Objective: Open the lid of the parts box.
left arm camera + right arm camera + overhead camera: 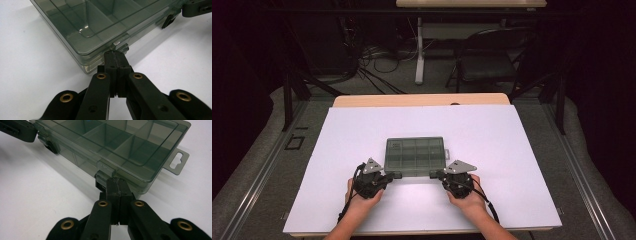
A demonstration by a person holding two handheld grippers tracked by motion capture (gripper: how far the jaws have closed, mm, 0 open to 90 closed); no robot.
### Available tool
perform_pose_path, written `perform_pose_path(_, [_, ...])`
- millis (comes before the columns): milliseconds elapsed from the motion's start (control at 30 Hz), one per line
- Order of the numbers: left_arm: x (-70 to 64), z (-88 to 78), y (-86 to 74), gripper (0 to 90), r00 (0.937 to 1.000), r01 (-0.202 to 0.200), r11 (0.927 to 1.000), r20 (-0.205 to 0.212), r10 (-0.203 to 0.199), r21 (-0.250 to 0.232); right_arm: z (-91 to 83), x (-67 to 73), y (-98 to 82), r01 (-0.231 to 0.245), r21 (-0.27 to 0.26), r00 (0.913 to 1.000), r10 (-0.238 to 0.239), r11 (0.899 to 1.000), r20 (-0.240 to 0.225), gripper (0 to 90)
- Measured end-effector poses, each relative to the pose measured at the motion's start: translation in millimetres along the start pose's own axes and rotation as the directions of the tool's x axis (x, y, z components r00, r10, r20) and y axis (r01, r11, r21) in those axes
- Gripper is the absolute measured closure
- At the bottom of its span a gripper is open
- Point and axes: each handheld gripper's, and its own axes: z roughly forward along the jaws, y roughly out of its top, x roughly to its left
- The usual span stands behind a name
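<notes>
So on the left, the person's left hand [362, 196] holds the black two-jaw left gripper [398, 175], which rests low on the white table sheet [512, 150] with its tips pointed at the near left end of the box. In the left gripper view its jaws are pressed flat together with nothing between them, and the closed tips [115, 53] sit right up against the small latch tab [117, 45] on the box's front edge, touching it or just about. In the middle sits the smoky grey see-through plastic organizer box [416, 156], flat on the sheet in its near half, roughly centred, lid down, with dividers showing through the lid as a grid of compartments. They all look empty from here. A little hang tab with a slot [178, 161] sticks out from the box's right end. Over on the right, the right hand [469, 197] holds the matching black right gripper [434, 174], again low on the sheet and aimed at the box's near right end. Its jaws are together too, gripping nothing, with the tips [117, 182] butted against the other front latch [106, 168].
</notes>
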Motion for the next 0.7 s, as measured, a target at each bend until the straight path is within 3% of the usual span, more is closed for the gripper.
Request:
perform_pose_path(300, [-1.6, -4.7, 2.9, 90.0, 0.9999, 0.014, 0.9992, 0.009, -0.014, -0.039, -2.3, 1.0, 3.1, -0.006, -0.024, 1.0, 0.006, 1.0, 0.002, 90.0])
perform_pose_path(400, [-1.6, -6.8, 4.2, 90.0, 0.9998, 0.021, 0.998, 0.009, -0.021, -0.06, -2.8, 1.6, 5.1, -0.009, -0.062, 1.0, 0.009, 0.998, 0.004, 90.0])
perform_pose_path(700, [-2.8, -10.7, 8.6, 90.0, 0.9988, 0.041, 0.9937, -0.022, -0.043, -0.104, -9.3, -2.6, 11.1, -0.044, -0.069, 0.9989, 0.045, 0.997, 0.013, 90.0])
